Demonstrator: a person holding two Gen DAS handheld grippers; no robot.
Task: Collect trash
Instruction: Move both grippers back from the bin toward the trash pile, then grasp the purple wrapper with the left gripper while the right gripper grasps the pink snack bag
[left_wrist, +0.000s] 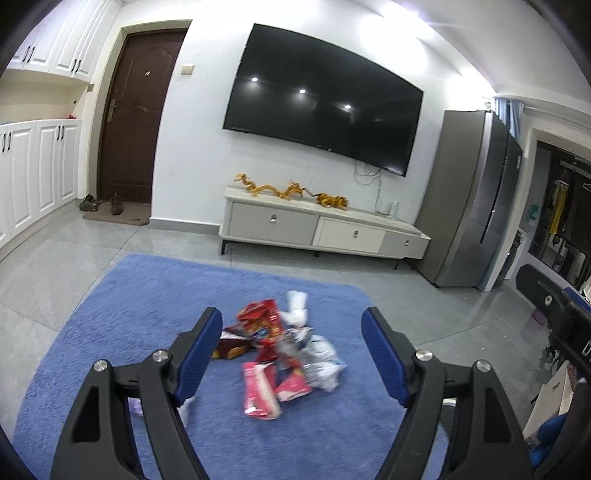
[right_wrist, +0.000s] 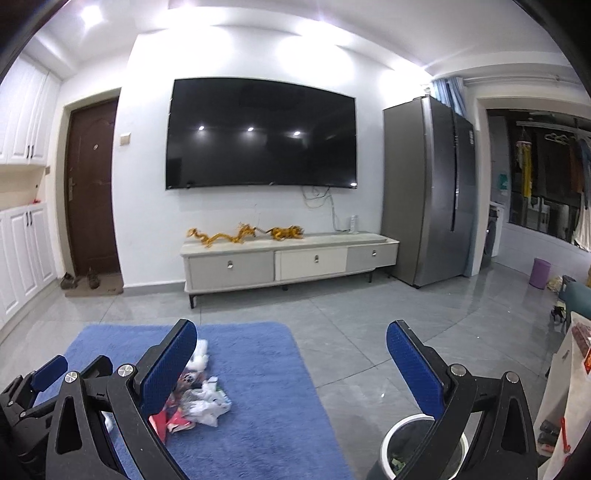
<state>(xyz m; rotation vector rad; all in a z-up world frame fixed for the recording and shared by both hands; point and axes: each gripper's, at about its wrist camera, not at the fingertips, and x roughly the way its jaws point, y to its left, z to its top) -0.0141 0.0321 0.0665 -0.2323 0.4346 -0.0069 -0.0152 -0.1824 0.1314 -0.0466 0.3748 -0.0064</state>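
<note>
Clerk: While nothing is held, the left gripper (left_wrist: 291, 332) is entered as parted and empty, its blue pads framing the trash pile (left_wrist: 284, 354) from above, apart from it.

Checker: And what is listed in the pile?

Clerk: Red snack wrappers (left_wrist: 260, 317), a pink packet (left_wrist: 258, 389) and crumpled white paper (left_wrist: 321, 354), heaped together on the blue rug (left_wrist: 110, 314). A grab is judged to be prepared, which would explain why the jaws are kept wide and aimed downward.

Checker: The right gripper (right_wrist: 291, 343)?

Clerk: Entered as spread fully, nothing between its pads. From its view the pile is seen at the left pad, on the rug (right_wrist: 258, 387).

Checker: Where is the trash meant to go?

Clerk: A white-rimmed bin (right_wrist: 402, 443) is noted on the grey floor tiles (right_wrist: 369, 350) just off the rug, under the right finger. It is judged to be placed near so that carries are kept short. Some contents are glimpsed inside; they cannot be identified.

Checker: Progress?

Clerk: Most of the pile is judged uncollected.
</note>
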